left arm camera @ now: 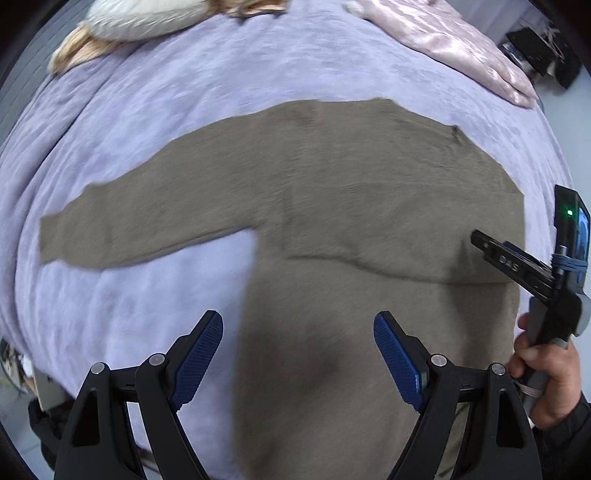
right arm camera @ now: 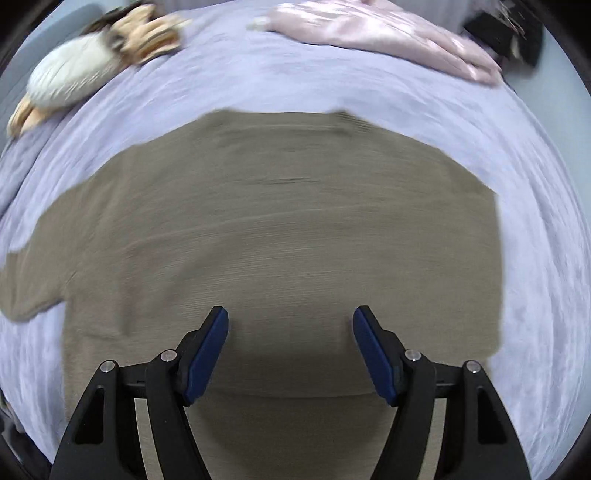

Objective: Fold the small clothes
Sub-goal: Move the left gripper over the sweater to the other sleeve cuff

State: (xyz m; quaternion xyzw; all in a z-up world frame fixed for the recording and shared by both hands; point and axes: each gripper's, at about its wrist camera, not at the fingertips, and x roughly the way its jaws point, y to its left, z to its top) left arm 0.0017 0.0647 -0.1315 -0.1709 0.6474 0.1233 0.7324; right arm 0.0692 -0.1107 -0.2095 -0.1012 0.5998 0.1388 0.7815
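A taupe long-sleeved top (left arm camera: 351, 206) lies flat on a lilac bed cover (left arm camera: 147, 122). Its left sleeve (left arm camera: 129, 229) stretches out to the left; the right sleeve is folded across the body. My left gripper (left arm camera: 298, 325) is open and empty above the lower left part of the top. The right gripper's tool (left arm camera: 524, 266) shows at the right edge of the left wrist view, held in a hand. In the right wrist view the top (right arm camera: 277, 229) fills the middle, and my right gripper (right arm camera: 290, 321) is open and empty above its lower body.
A stuffed toy (left arm camera: 144, 18) lies at the far left of the bed. A pink satin cloth (left arm camera: 454, 44) lies at the far right. Dark objects (left arm camera: 543, 51) stand beyond the bed's right corner. The bed's near edge drops off at lower left (left arm camera: 44, 387).
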